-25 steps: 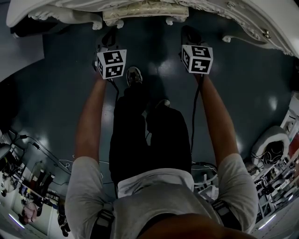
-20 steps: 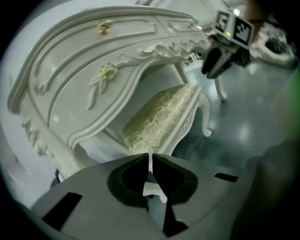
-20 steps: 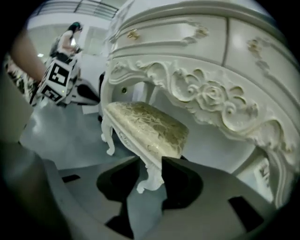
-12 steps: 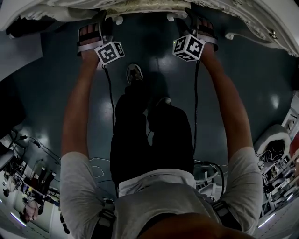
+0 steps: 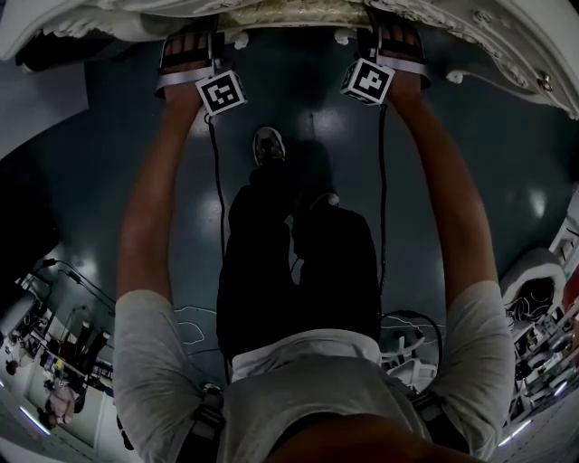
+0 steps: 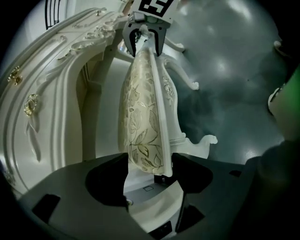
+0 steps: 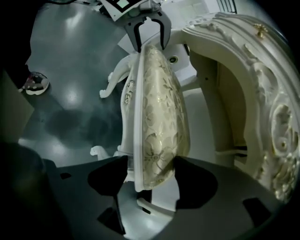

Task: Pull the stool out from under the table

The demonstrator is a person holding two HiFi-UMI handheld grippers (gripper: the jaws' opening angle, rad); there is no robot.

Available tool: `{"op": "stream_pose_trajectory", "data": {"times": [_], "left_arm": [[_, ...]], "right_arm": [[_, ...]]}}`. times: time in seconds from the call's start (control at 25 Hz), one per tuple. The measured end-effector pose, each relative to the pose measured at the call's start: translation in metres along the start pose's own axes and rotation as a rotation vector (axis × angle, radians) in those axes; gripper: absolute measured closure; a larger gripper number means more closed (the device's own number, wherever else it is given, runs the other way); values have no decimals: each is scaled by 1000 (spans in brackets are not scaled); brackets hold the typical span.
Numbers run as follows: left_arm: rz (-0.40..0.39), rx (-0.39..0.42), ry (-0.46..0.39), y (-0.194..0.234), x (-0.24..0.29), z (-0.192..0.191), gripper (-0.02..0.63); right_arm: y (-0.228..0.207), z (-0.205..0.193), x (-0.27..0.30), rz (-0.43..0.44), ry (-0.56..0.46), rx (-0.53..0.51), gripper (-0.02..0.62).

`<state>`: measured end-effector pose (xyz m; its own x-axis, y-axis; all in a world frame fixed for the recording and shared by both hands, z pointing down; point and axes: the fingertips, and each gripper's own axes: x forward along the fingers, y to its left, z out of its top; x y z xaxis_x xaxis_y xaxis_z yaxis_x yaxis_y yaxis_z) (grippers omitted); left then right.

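The stool (image 6: 140,108) has a cream floral cushion and white carved legs, and stands partly under the ornate white table (image 6: 51,93). In the head view only its front edge (image 5: 280,14) shows below the table rim (image 5: 507,45). My left gripper (image 6: 149,164) straddles one end of the seat; its jaws have just been opening and stand wide, with a gap beside the cushion. My right gripper (image 7: 152,176) straddles the other end of the stool (image 7: 159,103); its jaws have also just been opening, close around the cushion without squeezing it. Each gripper view shows the other gripper at the seat's far end.
The floor (image 5: 109,154) is dark and glossy. The person's legs and a shoe (image 5: 267,145) are behind the grippers, and cables trail down from both. Clutter lies at the lower left (image 5: 54,380) and a white object at the right (image 5: 534,280).
Both hands have gone forward from above the floor to the stool's edge under the table rim. Both grippers have rolled, so their marker cubes show other faces.
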<state>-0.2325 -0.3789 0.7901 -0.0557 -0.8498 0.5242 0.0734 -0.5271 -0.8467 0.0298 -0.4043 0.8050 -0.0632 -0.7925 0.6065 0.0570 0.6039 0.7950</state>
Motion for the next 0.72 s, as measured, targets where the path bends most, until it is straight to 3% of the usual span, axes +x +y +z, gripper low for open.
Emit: {"op": "stream_pose_trajectory", "data": {"times": [0.08,0.28,0.72], "left_arm": [[1,4,-7,0,0,-2,316],[-88,-216,-73,-6,5,-3,324],[-145,-161,-92,-9,-3,-4,396]], "right_arm": [[-1,1,-1,-5,0,4,282],[-3,1,0,9,0,9,298],[4,1,-14,57,17,-4,358]]}}
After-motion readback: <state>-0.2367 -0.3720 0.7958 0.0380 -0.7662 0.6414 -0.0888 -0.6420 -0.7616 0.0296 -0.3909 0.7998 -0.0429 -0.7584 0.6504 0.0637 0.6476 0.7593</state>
